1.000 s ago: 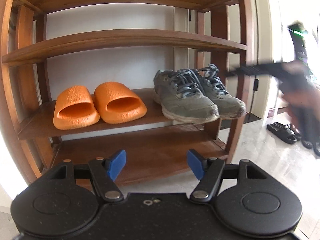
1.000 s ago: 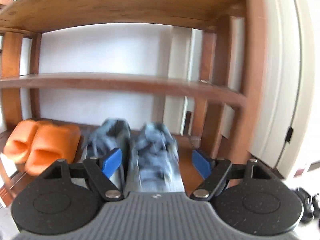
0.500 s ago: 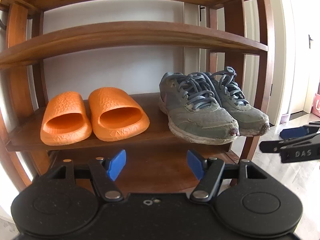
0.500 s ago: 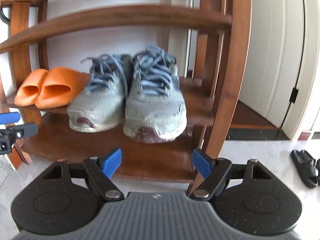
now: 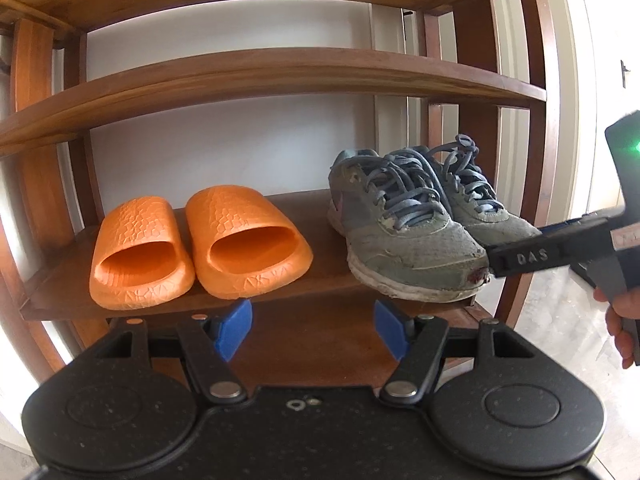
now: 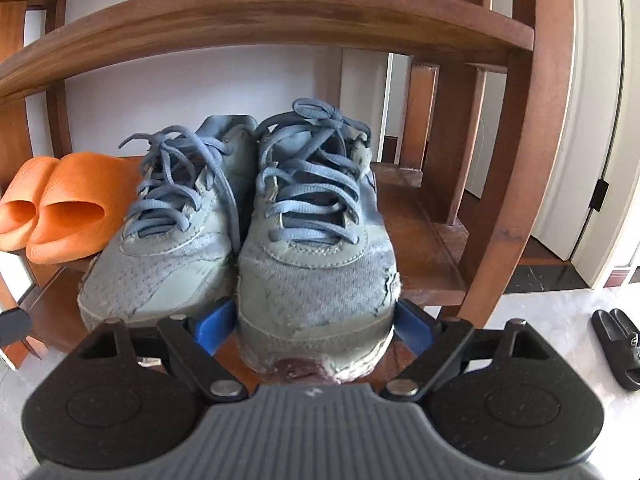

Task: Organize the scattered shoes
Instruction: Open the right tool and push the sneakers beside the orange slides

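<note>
A pair of worn grey-green sneakers [image 5: 416, 224] with blue laces stands on the right of the wooden rack's shelf [image 5: 280, 292], beside a pair of orange slides [image 5: 196, 244] on the left. My right gripper [image 6: 314, 322] is open, its blue pads either side of the toe of the right sneaker [image 6: 316, 248]. The left sneaker [image 6: 172, 236] sits beside it. In the left wrist view the right gripper's finger [image 5: 536, 252] reaches the sneakers' toes. My left gripper [image 5: 314, 330] is open and empty, in front of the shelf.
The rack has an upper shelf [image 5: 260, 76] close above the shoes and a right post [image 6: 516, 184]. A pair of black sandals [image 6: 618, 344] lies on the pale floor to the right. White doors [image 6: 600, 120] stand behind.
My right gripper has moved in to the right sneaker's toe, its open pads now around it. The left gripper has edged a little closer to the rack.
</note>
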A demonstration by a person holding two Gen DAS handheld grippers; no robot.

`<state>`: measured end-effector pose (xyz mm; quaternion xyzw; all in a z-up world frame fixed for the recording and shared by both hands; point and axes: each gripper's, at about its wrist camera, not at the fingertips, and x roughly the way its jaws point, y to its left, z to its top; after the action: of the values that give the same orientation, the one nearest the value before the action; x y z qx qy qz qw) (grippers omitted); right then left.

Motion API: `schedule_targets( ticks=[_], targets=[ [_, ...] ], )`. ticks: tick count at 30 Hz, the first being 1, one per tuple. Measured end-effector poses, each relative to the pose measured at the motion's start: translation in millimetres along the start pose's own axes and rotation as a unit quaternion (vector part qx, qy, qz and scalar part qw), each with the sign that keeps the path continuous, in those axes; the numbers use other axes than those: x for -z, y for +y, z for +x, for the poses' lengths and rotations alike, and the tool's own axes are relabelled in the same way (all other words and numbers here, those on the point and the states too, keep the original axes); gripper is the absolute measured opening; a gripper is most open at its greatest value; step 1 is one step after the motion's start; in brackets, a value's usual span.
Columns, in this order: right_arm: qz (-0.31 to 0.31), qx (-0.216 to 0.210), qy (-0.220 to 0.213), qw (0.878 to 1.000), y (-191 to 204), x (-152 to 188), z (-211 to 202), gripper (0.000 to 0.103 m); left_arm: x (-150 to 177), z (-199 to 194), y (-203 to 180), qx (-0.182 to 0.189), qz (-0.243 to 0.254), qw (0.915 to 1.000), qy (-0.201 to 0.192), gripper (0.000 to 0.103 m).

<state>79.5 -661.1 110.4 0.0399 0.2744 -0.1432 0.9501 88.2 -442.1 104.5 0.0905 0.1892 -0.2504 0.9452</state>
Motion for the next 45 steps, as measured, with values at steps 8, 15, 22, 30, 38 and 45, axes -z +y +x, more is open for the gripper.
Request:
schedule_targets(
  ticks=[8, 15, 22, 30, 38, 45],
  targets=[
    [-0.023, -0.042, 0.037, 0.998, 13, 30, -29, 0.088, 1, -6, 1, 0.002, 0.003, 1.0, 0.001, 0.068],
    [-0.01, -0.105, 0.06, 0.993, 42, 8, -3, 0.087, -8, -3, 10, -0.039, -0.014, 0.9991, -0.005, 0.068],
    [0.006, -0.111, 0.061, 0.992, 68, -9, 25, 0.087, -9, -8, 23, -0.053, -0.014, 0.9985, -0.004, 0.068],
    [-0.005, -0.109, 0.064, 0.992, 53, 23, -8, 0.088, -7, -7, 45, -0.055, -0.026, 0.9982, 0.0, 0.068],
    [0.013, -0.139, 0.077, 0.987, 31, 18, -3, 0.088, -10, -4, 46, -0.052, -0.021, 0.9984, -0.004, 0.068],
    [0.044, -0.151, 0.084, 0.984, 39, -18, 19, 0.086, -8, -10, 49, -0.056, -0.016, 0.9983, -0.008, 0.068]
  ],
)
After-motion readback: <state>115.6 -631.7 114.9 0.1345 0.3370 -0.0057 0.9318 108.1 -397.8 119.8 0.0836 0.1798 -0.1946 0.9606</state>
